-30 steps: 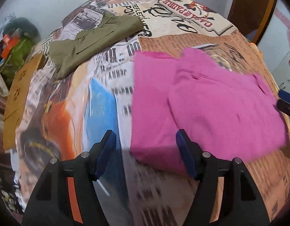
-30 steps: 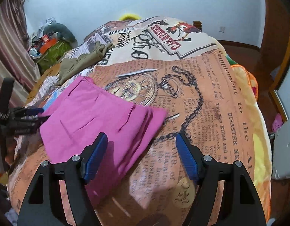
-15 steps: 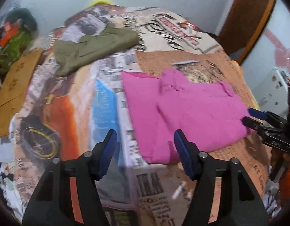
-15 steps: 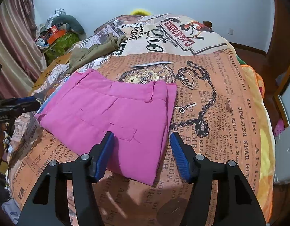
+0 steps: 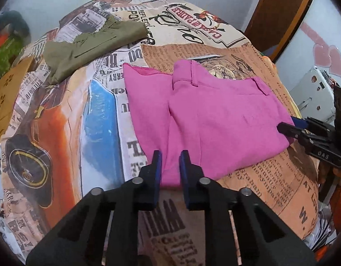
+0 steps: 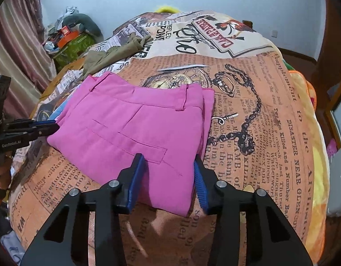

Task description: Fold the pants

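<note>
Pink pants [image 5: 214,119] lie folded into a flat rectangle on the newspaper-print bedspread [image 5: 270,190], and show in the right wrist view [image 6: 137,128] too. My left gripper [image 5: 169,157] stands at the near edge of the fold, its jaws narrowed to a small gap over the pink cloth. My right gripper [image 6: 168,161] is open, its jaws on either side of the pants' near corner. Each gripper also shows from the side at the pants' edge in the other view: the right one [image 5: 287,128] and the left one [image 6: 51,126].
Olive green pants [image 5: 86,46] lie folded at the far left of the bed. A cardboard sheet [image 5: 8,88] leans at the bed's left side. Clutter and a green box [image 6: 70,42] sit by the far wall. A wooden door frame [image 5: 279,15] stands at the right.
My left gripper's jaws have closed from wide to a narrow gap and moved in to the pants' near edge. My right gripper has narrowed slightly and moved closer to the pants' corner.
</note>
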Demonstrator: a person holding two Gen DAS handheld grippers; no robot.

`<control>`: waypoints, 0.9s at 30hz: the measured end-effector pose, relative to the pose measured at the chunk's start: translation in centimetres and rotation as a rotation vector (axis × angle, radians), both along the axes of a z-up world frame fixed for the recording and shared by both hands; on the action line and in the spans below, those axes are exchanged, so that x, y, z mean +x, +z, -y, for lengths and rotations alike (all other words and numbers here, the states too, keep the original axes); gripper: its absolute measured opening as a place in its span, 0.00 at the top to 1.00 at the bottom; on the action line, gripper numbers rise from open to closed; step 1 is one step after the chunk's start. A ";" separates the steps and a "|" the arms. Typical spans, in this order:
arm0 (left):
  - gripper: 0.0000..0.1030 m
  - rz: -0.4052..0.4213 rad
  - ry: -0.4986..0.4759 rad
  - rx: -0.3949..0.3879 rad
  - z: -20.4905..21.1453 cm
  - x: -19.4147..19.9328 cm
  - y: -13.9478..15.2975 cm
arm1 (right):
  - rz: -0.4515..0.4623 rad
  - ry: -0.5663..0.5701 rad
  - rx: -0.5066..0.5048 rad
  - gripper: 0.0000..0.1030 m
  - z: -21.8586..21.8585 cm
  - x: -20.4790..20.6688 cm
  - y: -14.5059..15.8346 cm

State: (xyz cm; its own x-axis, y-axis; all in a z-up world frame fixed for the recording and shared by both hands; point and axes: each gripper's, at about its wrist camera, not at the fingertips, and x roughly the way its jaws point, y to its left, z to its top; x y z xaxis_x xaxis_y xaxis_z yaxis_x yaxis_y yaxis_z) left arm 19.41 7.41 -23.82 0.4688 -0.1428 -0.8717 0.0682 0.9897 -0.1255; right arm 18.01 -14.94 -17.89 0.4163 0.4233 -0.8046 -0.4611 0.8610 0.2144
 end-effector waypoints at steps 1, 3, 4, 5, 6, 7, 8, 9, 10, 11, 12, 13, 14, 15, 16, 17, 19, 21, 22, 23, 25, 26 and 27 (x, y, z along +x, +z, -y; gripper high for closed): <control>0.90 0.004 -0.001 0.012 0.1 -0.2 0.0 | 0.003 0.002 -0.003 0.67 0.0 0.0 0.0; 0.91 0.011 0.000 0.036 0.1 -0.5 0.2 | 0.005 0.004 -0.007 0.69 0.0 0.0 0.0; 0.93 0.011 0.002 0.042 0.1 -0.6 0.2 | 0.008 0.006 -0.013 0.71 -0.1 -0.1 0.0; 0.94 0.008 0.008 0.055 -0.1 -0.7 0.0 | 0.013 0.009 -0.020 0.72 -0.1 -0.1 0.1; 0.98 0.007 0.018 0.074 -0.2 -0.8 -0.1 | 0.021 0.011 -0.032 0.75 -0.1 -0.2 0.1; 0.98 0.004 0.025 0.089 -0.5 -1.0 -0.4 | 0.025 0.016 -0.038 0.76 -0.1 -0.3 0.1; 0.98 0.001 0.028 0.080 -0.8 -1.0 -0.6 | 0.026 0.018 -0.042 0.76 -0.1 -0.3 0.0; 0.98 -0.001 0.039 0.077 -1.1 -1.1 -0.7 | 0.027 0.021 -0.045 0.76 -0.1 -0.3 0.0; 0.98 -0.002 0.046 0.086 -1.3 -1.1 -0.7 | 0.027 0.021 -0.048 0.77 -0.1 -0.4 -0.1; 0.98 -0.004 0.046 0.088 -1.3 -1.2 -0.6 | 0.024 0.019 -0.048 0.77 -0.1 -0.4 -0.2; 0.98 -0.010 0.045 0.092 -1.4 -1.1 -0.5 | 0.023 0.018 -0.049 0.76 -0.1 -0.4 -0.2; 0.98 -0.014 0.047 0.099 -1.4 -1.0 -0.4 | 0.024 0.017 -0.053 0.76 -0.2 -0.4 -0.2; 0.98 -0.016 0.046 0.107 -1.5 -0.8 -0.1 | 0.023 0.014 -0.052 0.76 -0.2 -0.4 0.0; 0.98 -0.011 0.045 0.114 -1.5 -0.6 0.3 | 0.019 0.011 -0.050 0.76 -0.1 -0.3 0.1; 0.98 -0.006 0.041 0.117 -1.5 -0.4 0.6 | 0.013 0.006 -0.041 0.75 0.0 -0.2 0.3; 0.98 -0.002 0.033 0.115 -1.5 -0.1 1.0 | 0.007 0.003 -0.034 0.75 0.2 -0.1 0.5; 0.96 0.013 0.025 0.101 -1.5 0.9 2.0 | 0.004 -0.006 -0.017 0.71 0.5 0.3 0.9; 0.95 0.019 0.018 0.085 -1.3 1.9 2.5 | 0.021 -0.021 -0.020 0.70 0.7 0.7 1.4; 0.95 0.023 0.011 0.078 -1.1 2.7 2.8 | 0.035 -0.026 -0.025 0.70 0.8 1.1 1.7; 0.94 0.026 0.002 0.072 -0.8 3.3 3.0 | 0.041 -0.029 -0.022 0.70 0.9 1.5 1.9; 0.89 0.027 -0.017 0.074 0.1 4.7 3.1 | 0.041 -0.038 -0.006 0.70 1.0 2.4 2.2; 0.87 0.027 -0.026 0.080 0.6 5.4 3.0 | 0.043 -0.040 -0.002 0.69 1.0 2.8 2.3; 0.80 0.027 -0.034 0.087 1.2 6.2 2.9 | 0.047 -0.041 -0.004 0.69 0.9 3.4 2.2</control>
State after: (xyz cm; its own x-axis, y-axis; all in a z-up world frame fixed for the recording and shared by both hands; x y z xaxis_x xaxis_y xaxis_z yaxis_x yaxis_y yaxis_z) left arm 25.58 6.22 -20.88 0.4885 -0.0838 -0.8685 0.1043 0.9938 -0.0373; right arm 21.40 -15.80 -15.64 0.4707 0.4018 -0.7855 -0.4351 0.8802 0.1895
